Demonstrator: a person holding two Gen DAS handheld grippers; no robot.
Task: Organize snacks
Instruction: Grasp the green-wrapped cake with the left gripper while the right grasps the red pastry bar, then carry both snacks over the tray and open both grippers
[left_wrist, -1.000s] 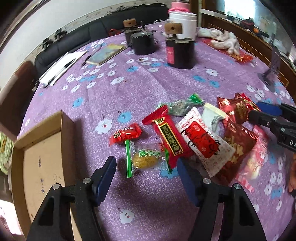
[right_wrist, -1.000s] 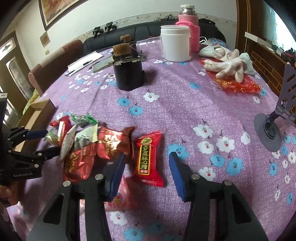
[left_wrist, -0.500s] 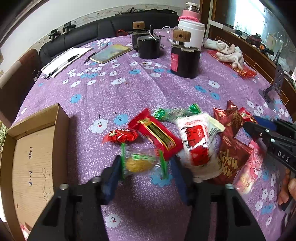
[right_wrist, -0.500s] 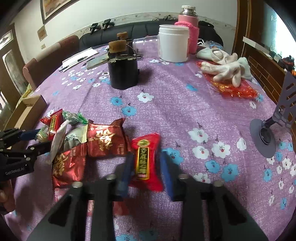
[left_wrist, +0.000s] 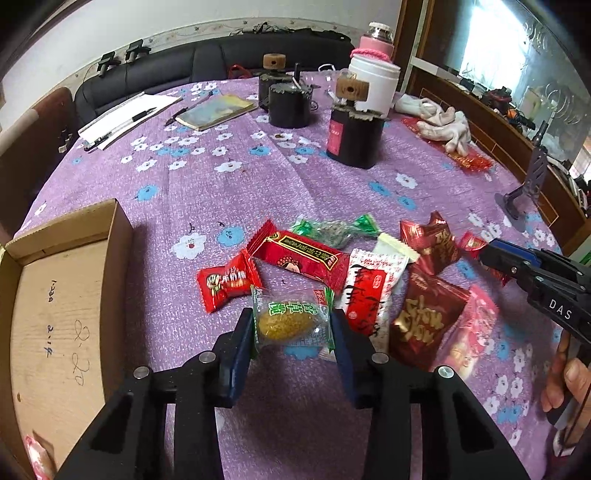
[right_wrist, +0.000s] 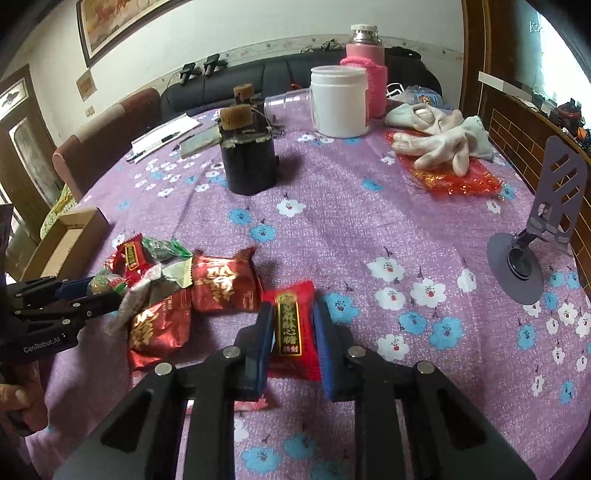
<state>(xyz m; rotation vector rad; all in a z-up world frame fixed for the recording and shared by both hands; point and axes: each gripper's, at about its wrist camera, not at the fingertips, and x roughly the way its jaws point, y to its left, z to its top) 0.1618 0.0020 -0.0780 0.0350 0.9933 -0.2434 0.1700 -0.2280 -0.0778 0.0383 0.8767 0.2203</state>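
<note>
A pile of wrapped snacks lies on the purple flowered tablecloth (left_wrist: 221, 184). My left gripper (left_wrist: 291, 314) is closing on a clear, green-edged packet with a yellow snack (left_wrist: 286, 325); both pads touch its crumpled ends. Beside it lie a small red candy (left_wrist: 225, 282), a long red bar (left_wrist: 301, 256), a white-and-red packet (left_wrist: 365, 295) and dark red packets (left_wrist: 428, 314). My right gripper (right_wrist: 293, 308) is shut on a red packet with a gold label (right_wrist: 293, 325); this gripper also shows at the pile's right edge (left_wrist: 491, 254). An open cardboard box (left_wrist: 118, 240) stands to the left.
Two black jars (left_wrist: 354, 140) (left_wrist: 288, 107), a white canister (right_wrist: 340, 103) and a pink-sleeved flask (right_wrist: 365, 74) stand farther back. White gloves (right_wrist: 439, 140) lie on red foil. A purple phone stand (right_wrist: 535, 251) is at the right. A notebook (left_wrist: 218, 110) and papers with pens (left_wrist: 125, 118) lie far left.
Both grippers have closed: the left one around the yellow snack packet, the right one onto the red gold-label packet. The left view has swung so the box shows more.
</note>
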